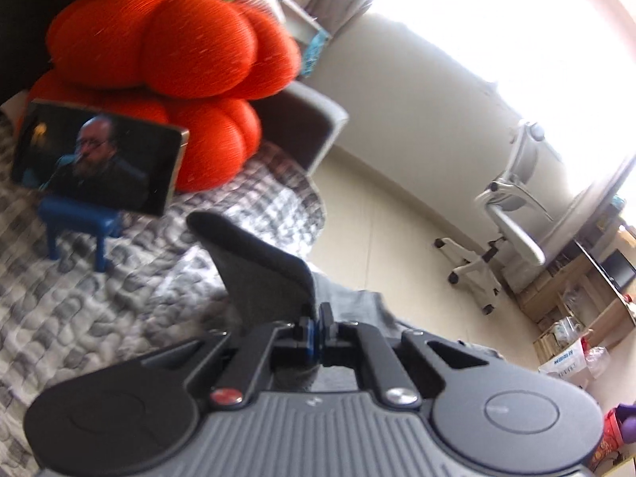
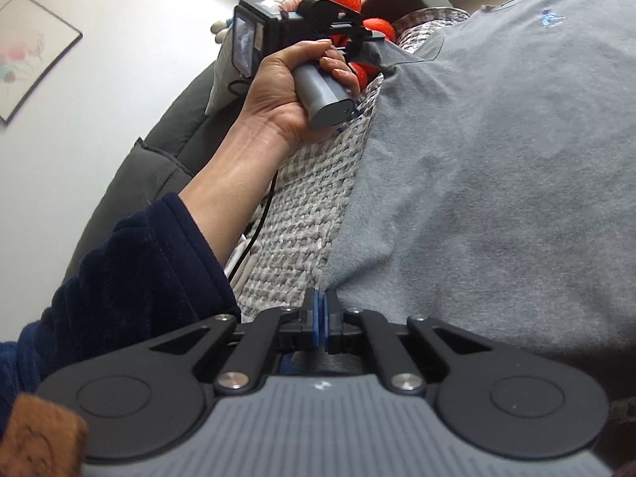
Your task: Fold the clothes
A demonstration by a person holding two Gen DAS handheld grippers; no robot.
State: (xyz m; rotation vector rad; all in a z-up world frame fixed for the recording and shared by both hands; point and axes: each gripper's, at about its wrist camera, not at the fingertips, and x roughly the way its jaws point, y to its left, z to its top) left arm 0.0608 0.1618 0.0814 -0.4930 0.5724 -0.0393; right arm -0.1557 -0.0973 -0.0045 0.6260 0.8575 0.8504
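Observation:
A grey T-shirt (image 2: 497, 151) with a small blue chest logo lies spread on a grey-and-white quilt (image 2: 302, 222). My right gripper (image 2: 320, 310) is shut on the shirt's near left edge. My left gripper (image 2: 367, 37), held in a bare hand, is shut on the shirt's far left corner and lifts it off the quilt. In the left wrist view, the left gripper (image 1: 316, 318) pinches a raised flap of the grey shirt (image 1: 262, 266), which stands up in front of the lens.
An orange pumpkin cushion (image 1: 171, 55) and a phone (image 1: 99, 159) on a blue stand sit on the quilt (image 1: 79, 298). A dark sofa back (image 2: 151, 151) runs along the left. A white office chair (image 1: 505, 218) stands on the floor beyond.

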